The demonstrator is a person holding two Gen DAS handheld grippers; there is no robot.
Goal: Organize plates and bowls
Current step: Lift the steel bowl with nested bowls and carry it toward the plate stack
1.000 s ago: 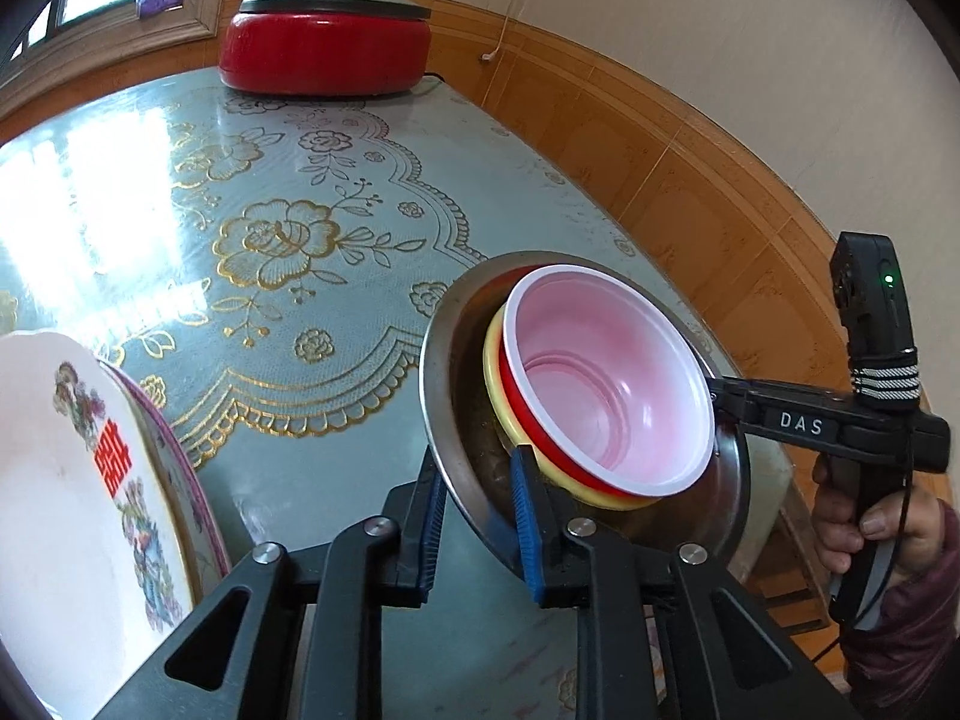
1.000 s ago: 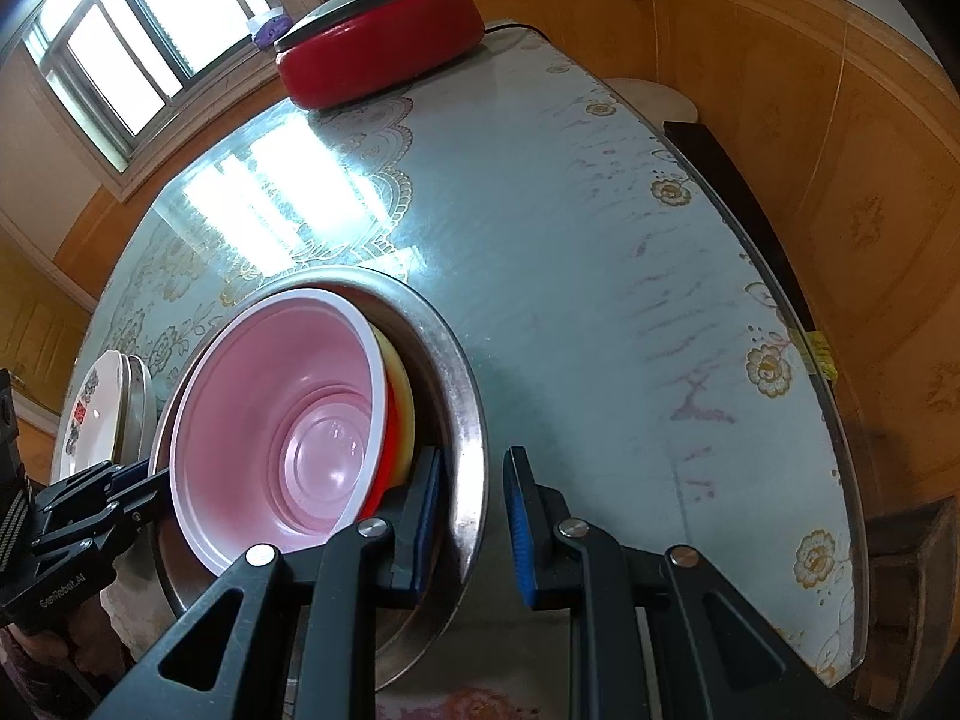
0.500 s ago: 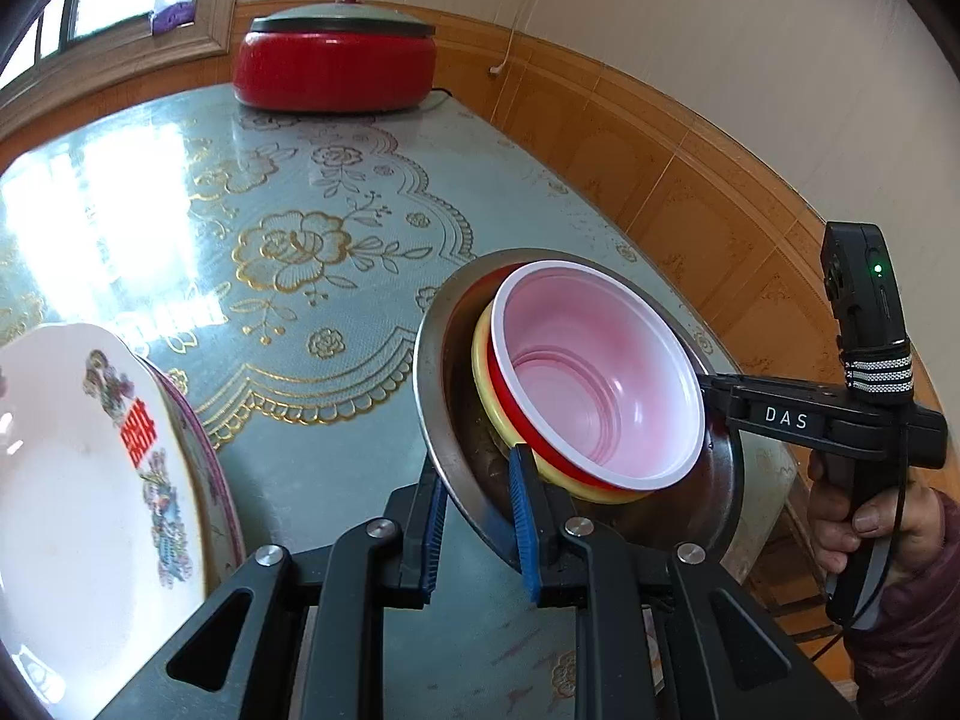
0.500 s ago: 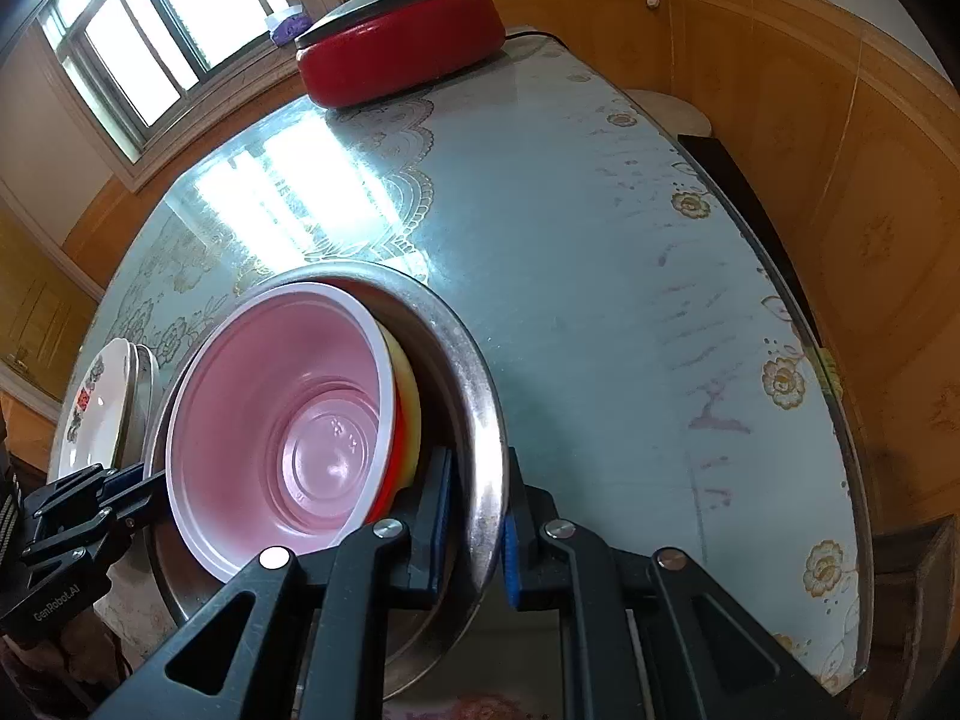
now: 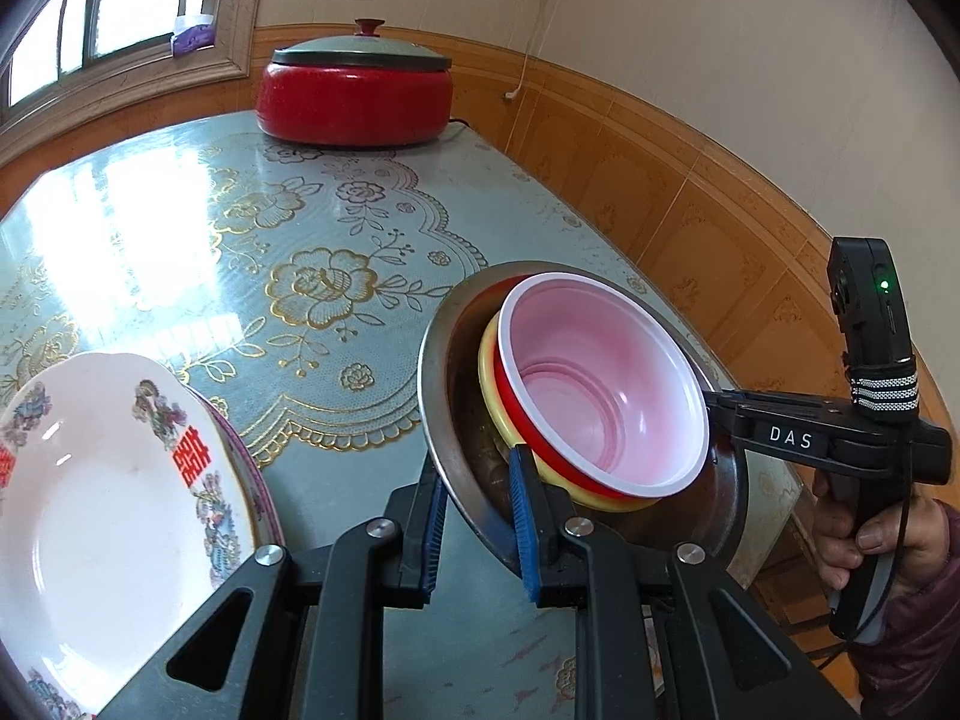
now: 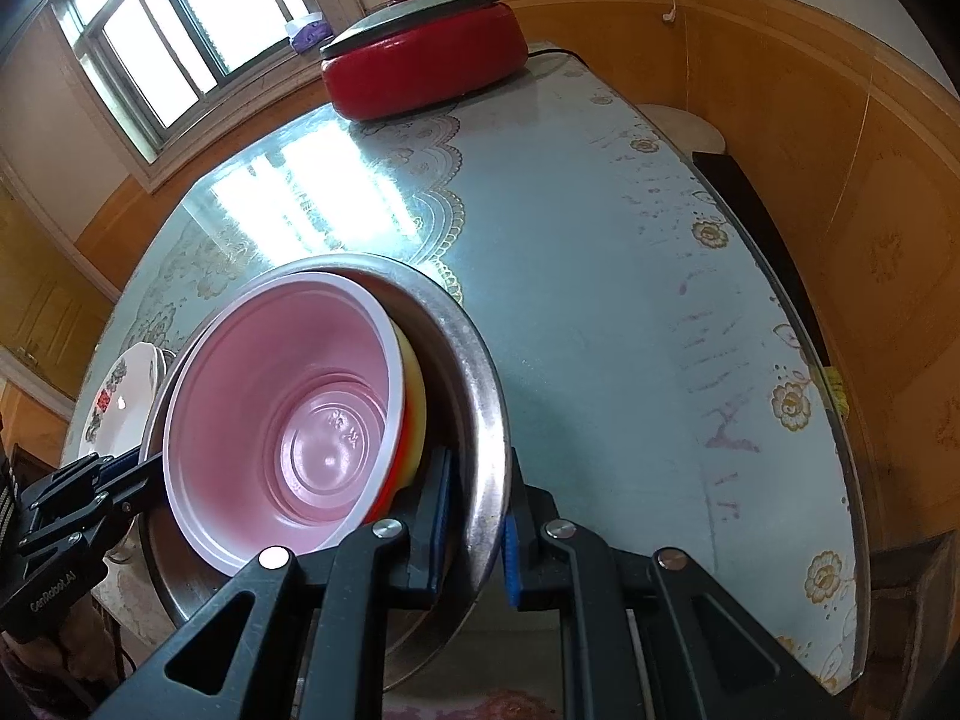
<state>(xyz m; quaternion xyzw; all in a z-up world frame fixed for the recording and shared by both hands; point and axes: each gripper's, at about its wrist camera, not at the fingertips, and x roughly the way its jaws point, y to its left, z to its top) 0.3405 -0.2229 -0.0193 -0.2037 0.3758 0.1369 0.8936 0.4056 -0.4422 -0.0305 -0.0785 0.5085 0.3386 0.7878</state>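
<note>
Pinching steel bowl (image 5: 729,516) rim, both grippers' fingers (image 6: 433,516)

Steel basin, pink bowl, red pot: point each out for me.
Steel basin (image 6: 480,396): right wrist view, right rim.
Pink bowl (image 5: 600,384): left wrist view, inner wall.
Red pot (image 5: 354,102): left wrist view, red side.

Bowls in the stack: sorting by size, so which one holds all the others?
The steel bowl, outermost and widest; the yellow bowl and red bowl nest inside it.
</note>
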